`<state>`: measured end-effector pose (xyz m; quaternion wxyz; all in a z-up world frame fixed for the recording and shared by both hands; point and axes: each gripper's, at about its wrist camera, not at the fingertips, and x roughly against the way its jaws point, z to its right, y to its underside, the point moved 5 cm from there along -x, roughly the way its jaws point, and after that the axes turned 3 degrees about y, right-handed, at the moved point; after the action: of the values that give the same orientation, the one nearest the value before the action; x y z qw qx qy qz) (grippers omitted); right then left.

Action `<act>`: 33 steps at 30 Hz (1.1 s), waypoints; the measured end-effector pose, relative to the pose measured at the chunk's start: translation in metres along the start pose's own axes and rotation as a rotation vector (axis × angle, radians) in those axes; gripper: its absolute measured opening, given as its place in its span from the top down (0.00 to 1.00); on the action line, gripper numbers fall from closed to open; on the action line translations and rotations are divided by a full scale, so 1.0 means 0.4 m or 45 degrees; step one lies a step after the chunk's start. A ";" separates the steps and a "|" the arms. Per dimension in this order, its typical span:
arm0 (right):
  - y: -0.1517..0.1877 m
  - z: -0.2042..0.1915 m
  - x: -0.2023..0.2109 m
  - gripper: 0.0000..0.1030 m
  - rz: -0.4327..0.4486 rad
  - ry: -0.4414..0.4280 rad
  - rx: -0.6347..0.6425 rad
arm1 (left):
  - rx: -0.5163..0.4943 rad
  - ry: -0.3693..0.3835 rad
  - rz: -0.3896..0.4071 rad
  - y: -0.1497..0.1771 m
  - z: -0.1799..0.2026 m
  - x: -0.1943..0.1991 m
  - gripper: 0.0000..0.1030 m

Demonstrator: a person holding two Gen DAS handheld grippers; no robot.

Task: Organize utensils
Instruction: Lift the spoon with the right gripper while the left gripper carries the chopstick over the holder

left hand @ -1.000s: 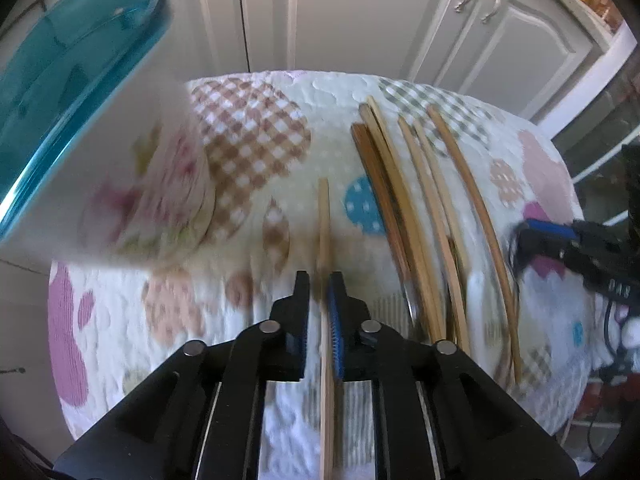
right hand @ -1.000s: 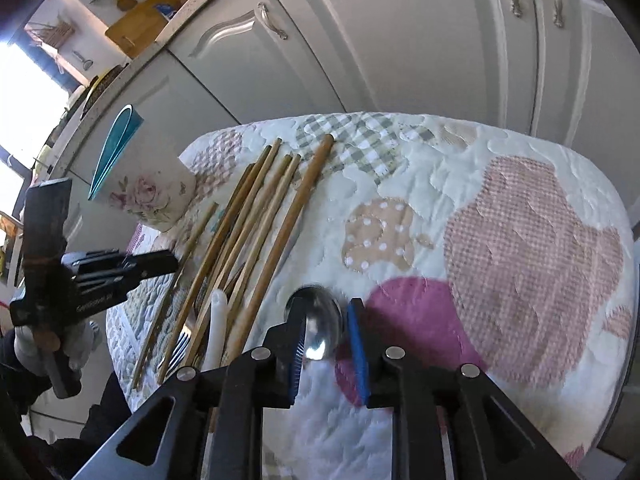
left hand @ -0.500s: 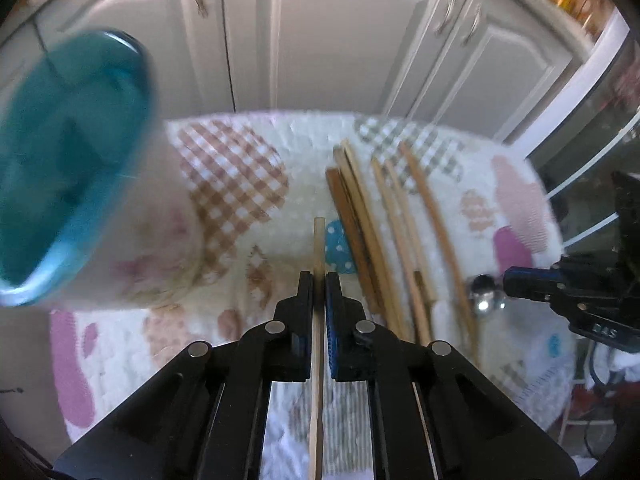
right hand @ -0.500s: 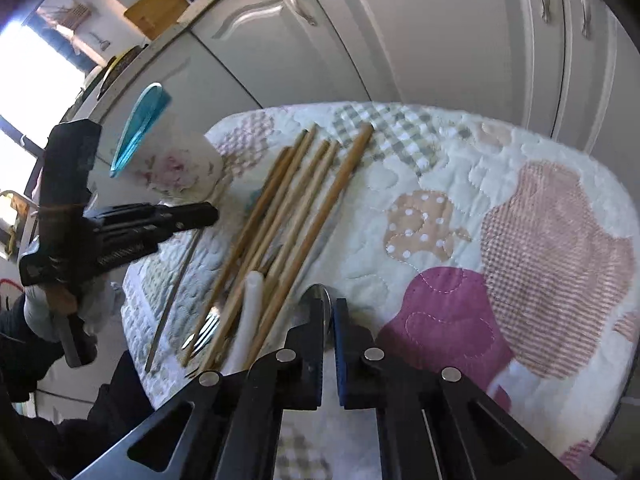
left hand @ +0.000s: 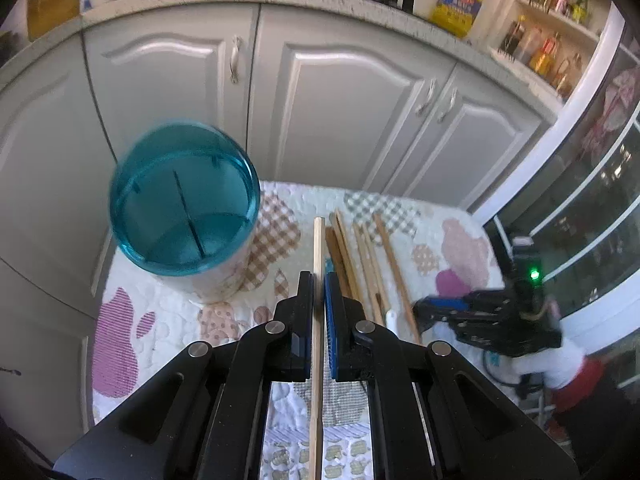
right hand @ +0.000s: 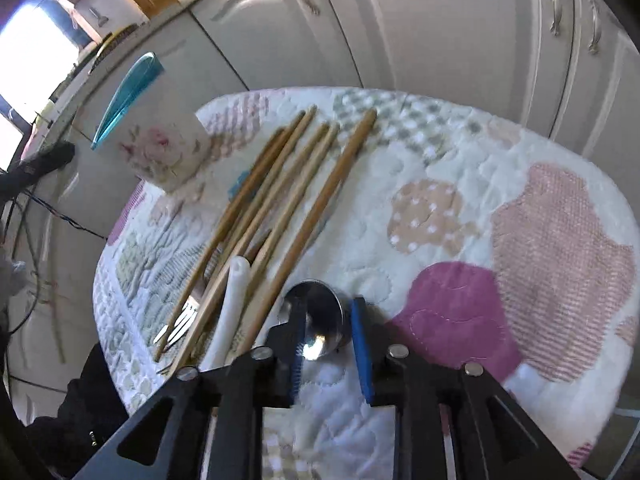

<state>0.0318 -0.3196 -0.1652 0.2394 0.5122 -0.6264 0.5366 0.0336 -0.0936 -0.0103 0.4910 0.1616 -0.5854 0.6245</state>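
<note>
Grey cabinet doors [left hand: 344, 92] stand behind a small table covered by a quilted cloth [right hand: 460, 184] with pink, beige and checked patches.

From the left wrist view, the left gripper [left hand: 319, 300] is clamped on a single pale chopstick [left hand: 318, 248], which runs straight out between its fingers above the cloth. This view looks down into a holder [left hand: 184, 208] with a blue rim, near the table's far left corner, and shows a divider across its inside. Right of the held chopstick, a row of wooden chopsticks [left hand: 368, 248] lies side by side on the cloth. Near the right edge of the table the right gripper [left hand: 424, 312] appears, blurred. A yellow oil bottle [left hand: 460, 0] stands on the counter above the cabinets.

The right wrist view shows what the left one hides. Its right gripper [right hand: 328, 328] has its fingers apart, one on either side of the bowl of a metal spoon [right hand: 316, 320] lying on the cloth; contact is not clear. Beside the spoon lie the chopsticks [right hand: 280, 192], a white handle [right hand: 232, 304] and the tines of a fork [right hand: 180, 322] among them. Here the holder [right hand: 160, 148] is seen from the side, with a flower print on its pale wall.
</note>
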 end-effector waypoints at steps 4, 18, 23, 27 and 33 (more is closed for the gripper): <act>-0.002 -0.012 0.029 0.98 -0.011 -0.063 -0.048 | 0.034 -0.001 0.080 -0.028 -0.009 0.048 0.96; 0.024 -0.036 0.151 0.86 0.028 0.063 0.027 | 0.122 0.003 0.306 -0.096 -0.072 0.211 0.96; 0.059 -0.010 0.050 0.86 -0.066 0.051 -0.029 | 0.145 -0.038 0.308 -0.090 -0.098 0.233 0.96; 0.067 -0.014 0.038 0.95 -0.056 -0.036 -0.077 | 0.157 -0.049 0.314 -0.096 -0.107 0.237 0.96; 0.053 -0.042 0.146 0.97 0.018 0.027 0.001 | 0.141 -0.014 0.333 -0.102 -0.093 0.249 0.96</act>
<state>-0.0125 -0.3287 -0.1194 0.2421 0.5020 -0.6273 0.5440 0.0338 -0.0253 0.0805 0.3927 0.1143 -0.5687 0.7136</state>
